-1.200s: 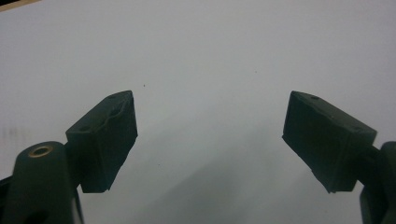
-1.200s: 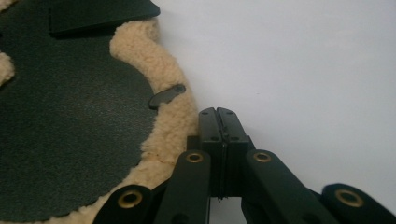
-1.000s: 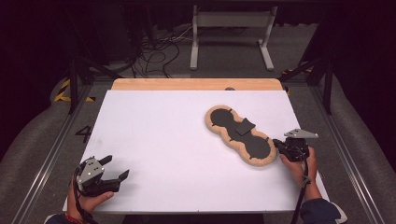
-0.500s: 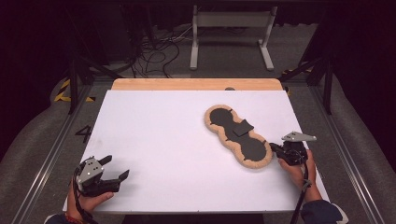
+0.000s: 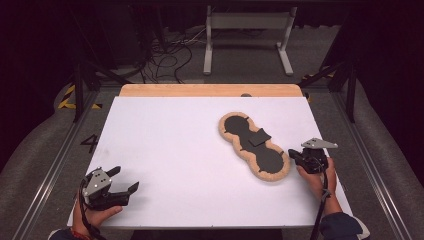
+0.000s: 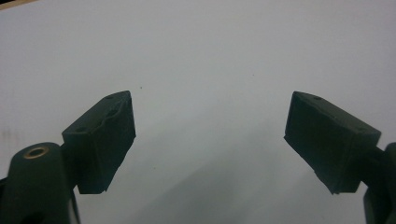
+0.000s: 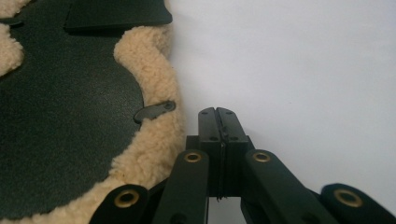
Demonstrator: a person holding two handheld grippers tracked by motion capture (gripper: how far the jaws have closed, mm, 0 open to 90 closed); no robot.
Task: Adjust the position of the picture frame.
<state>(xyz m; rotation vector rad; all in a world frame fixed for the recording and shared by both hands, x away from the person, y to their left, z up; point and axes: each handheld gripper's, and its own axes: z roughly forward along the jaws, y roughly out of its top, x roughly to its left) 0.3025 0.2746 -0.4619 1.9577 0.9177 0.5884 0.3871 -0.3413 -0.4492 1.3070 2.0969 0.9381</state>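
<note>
Item: my right gripper (image 5: pixel 295 158), jaws pressed together and empty, now drawn closer beside the fleece-edged pad (image 5: pixel 254 145); left gripper (image 5: pixel 122 186) wide, idle.

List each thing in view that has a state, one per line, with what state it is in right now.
Left gripper: open, jaws wide apart, nothing between them, over bare white table.
Right gripper: shut, jaws pressed together, empty, beside the pad's fleece edge.
Fleece pad: lying flat, dark side up, fleece rim showing all round.
Dark flap on the pad: lying flat at its narrow middle.
</note>
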